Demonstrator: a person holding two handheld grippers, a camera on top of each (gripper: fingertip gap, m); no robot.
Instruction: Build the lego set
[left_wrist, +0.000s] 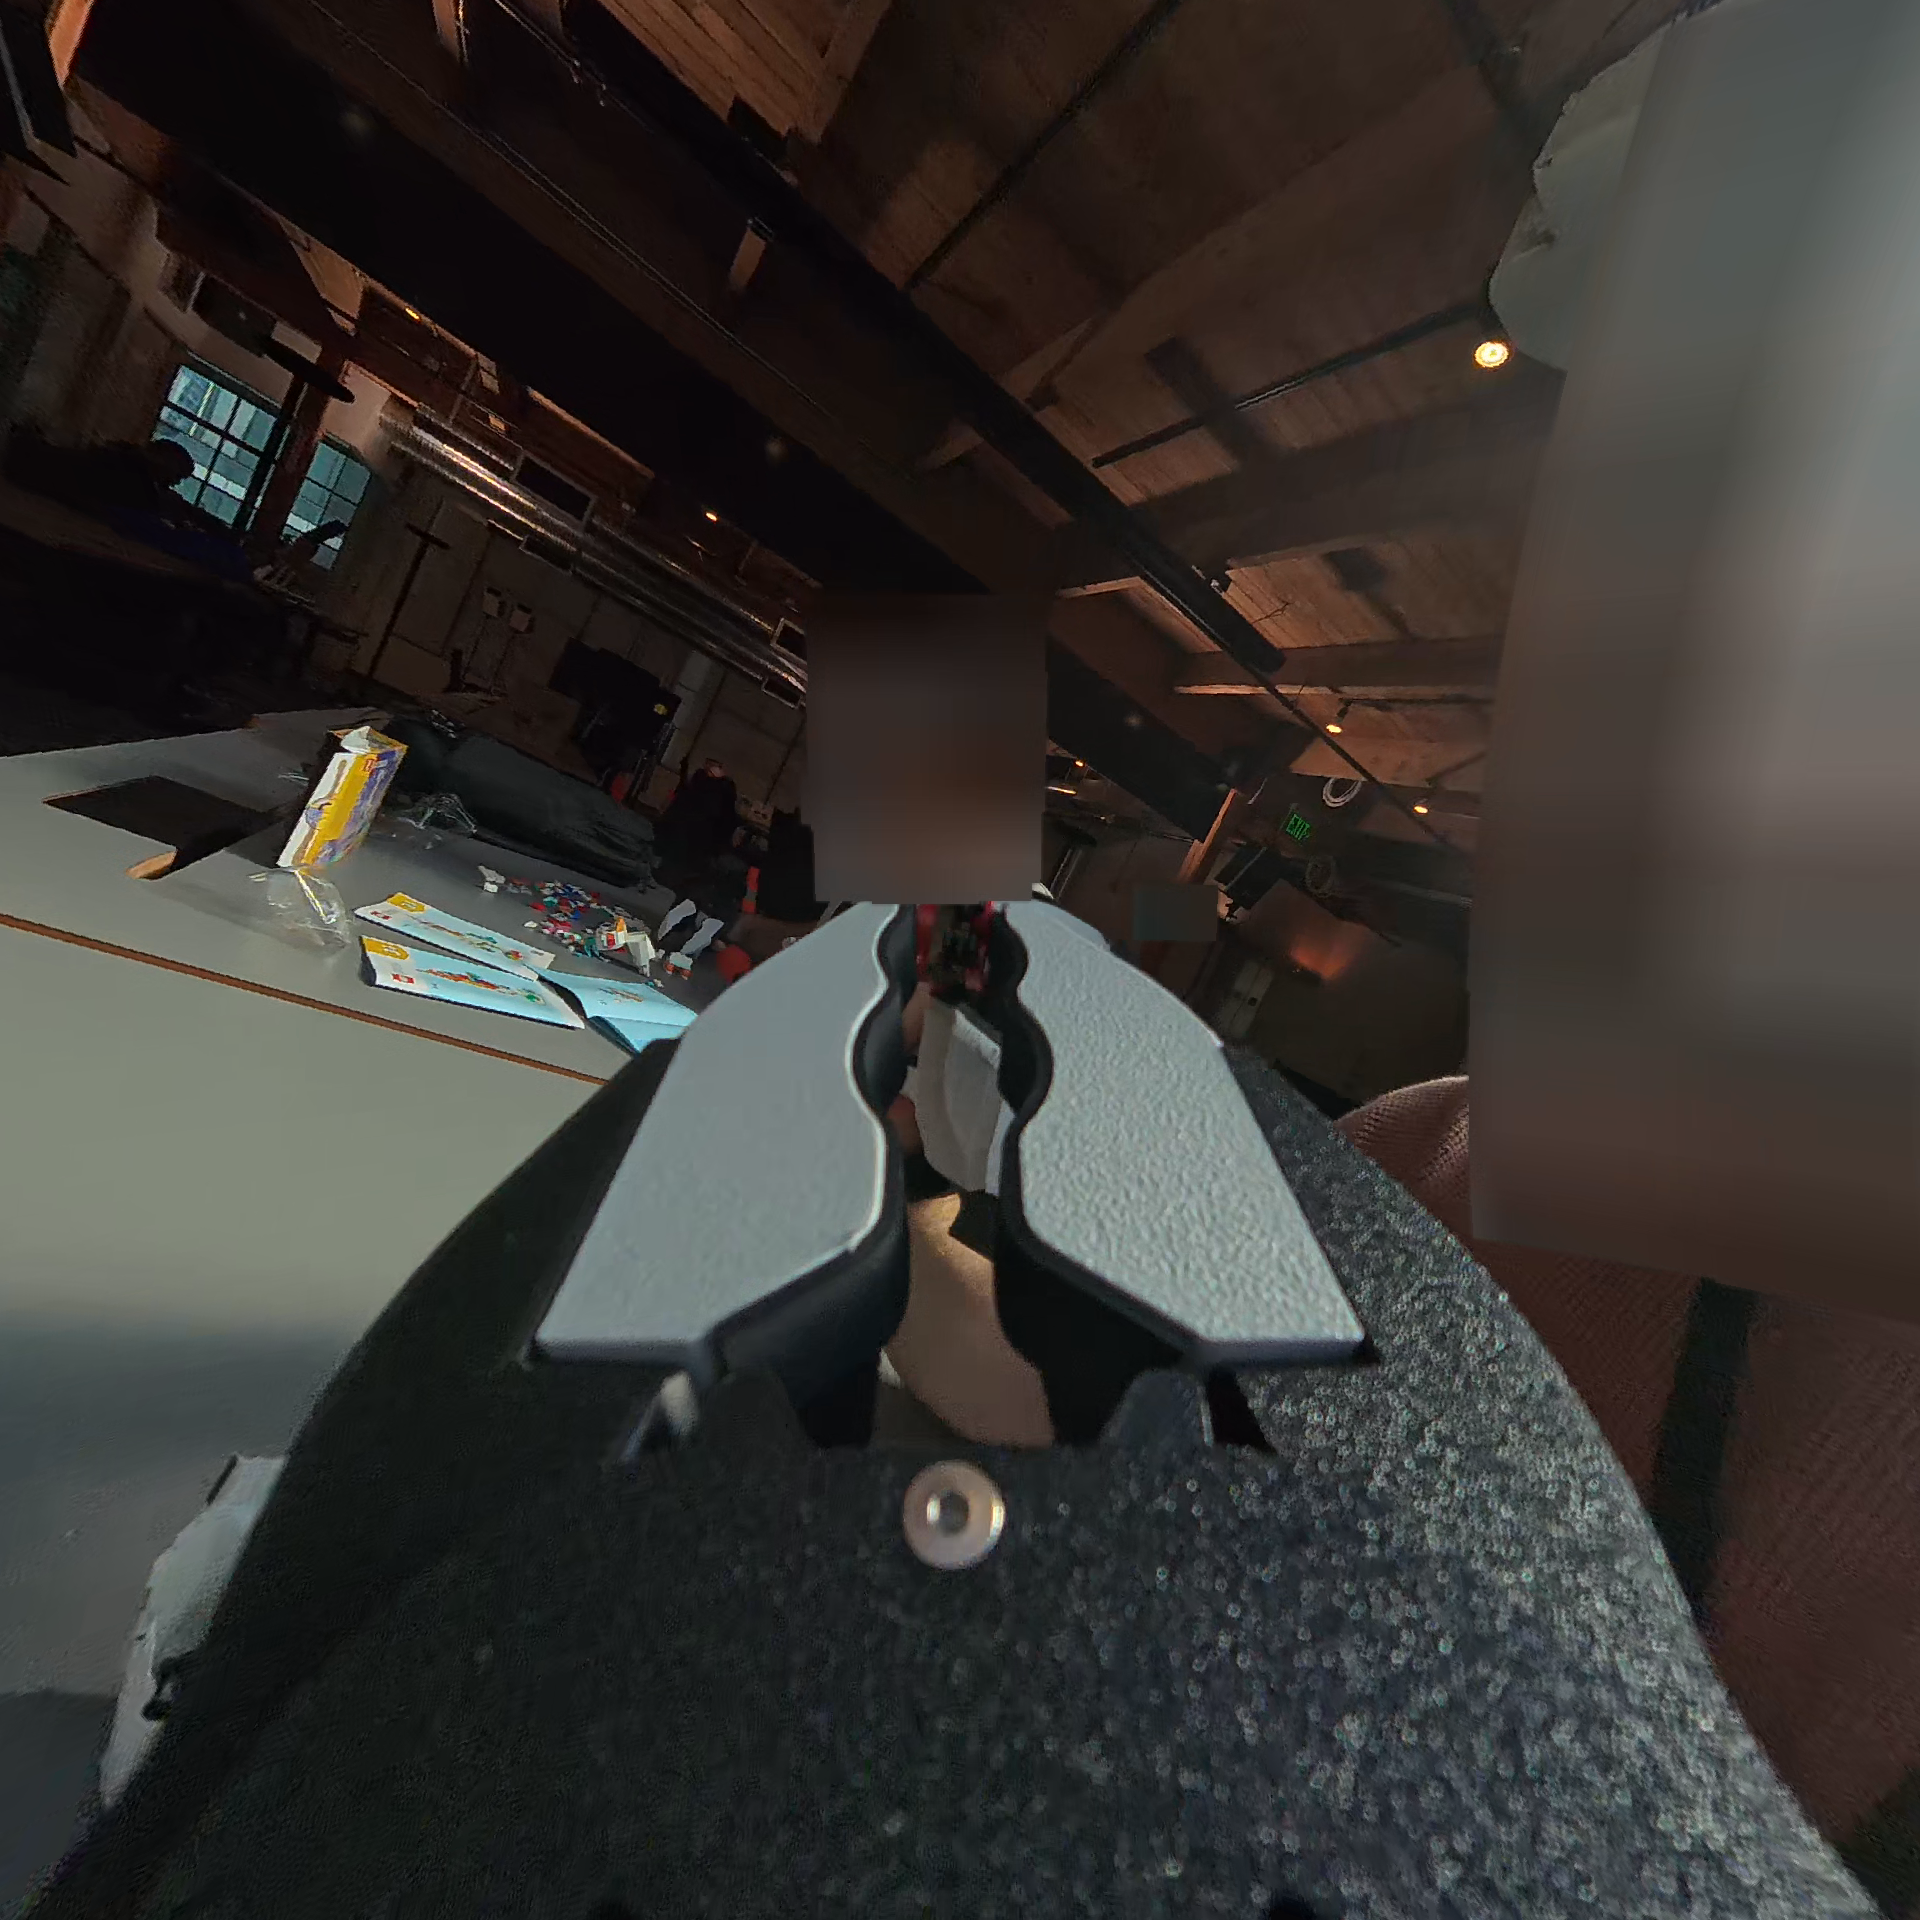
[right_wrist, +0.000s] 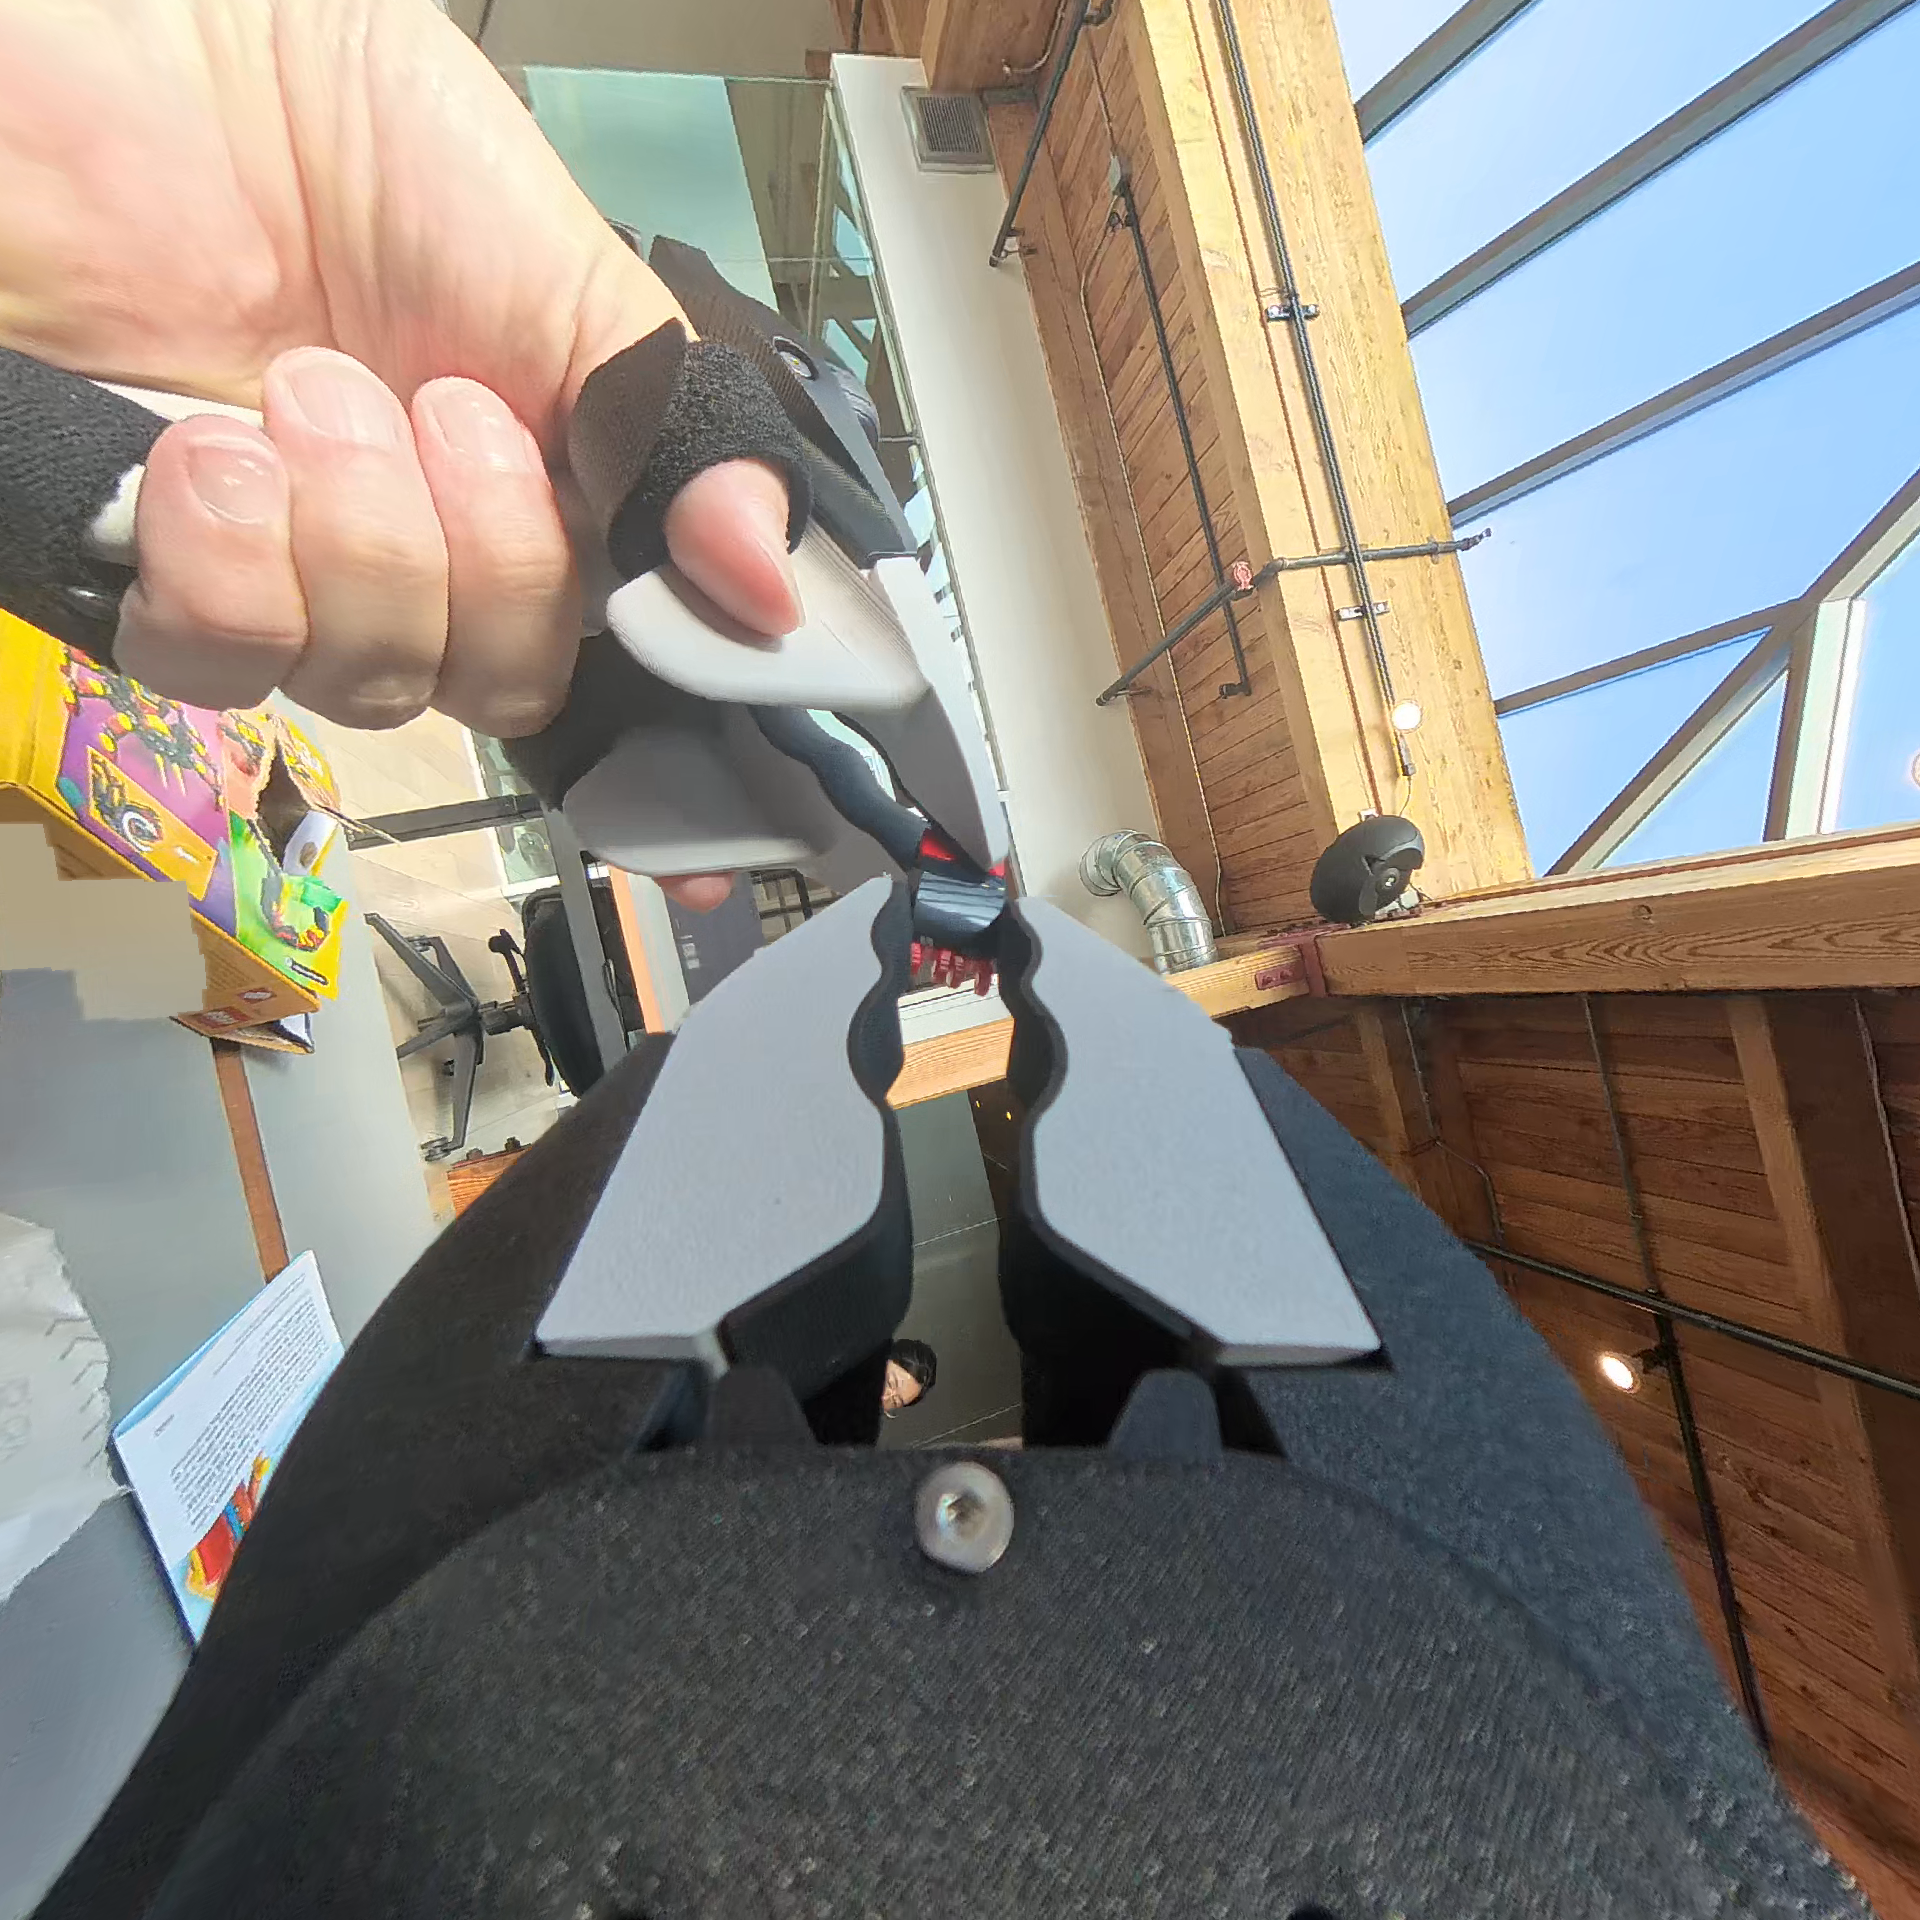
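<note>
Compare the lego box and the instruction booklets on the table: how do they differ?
The lego box stands upright, top flap open; the instruction booklets lie flat. The box is yellow and purple; the booklets are mostly pale blue. Both sit on the grey table.

- Left gripper (left_wrist: 951, 940): pale grey textured finger plates with black edges on a speckled black body; right gripper (right_wrist: 951, 925) the same
- Lego piece (right_wrist: 956, 914) at its tips: black with red parts
- Lego box (right_wrist: 197, 821) at nine o'clock: yellow, with purple and green artwork
- Booklets (left_wrist: 468, 961) at ten o'clock in the left wrist view: light blue covers, yellow corners
- Table (left_wrist: 208, 1091): pale grey, with a brown line
</note>
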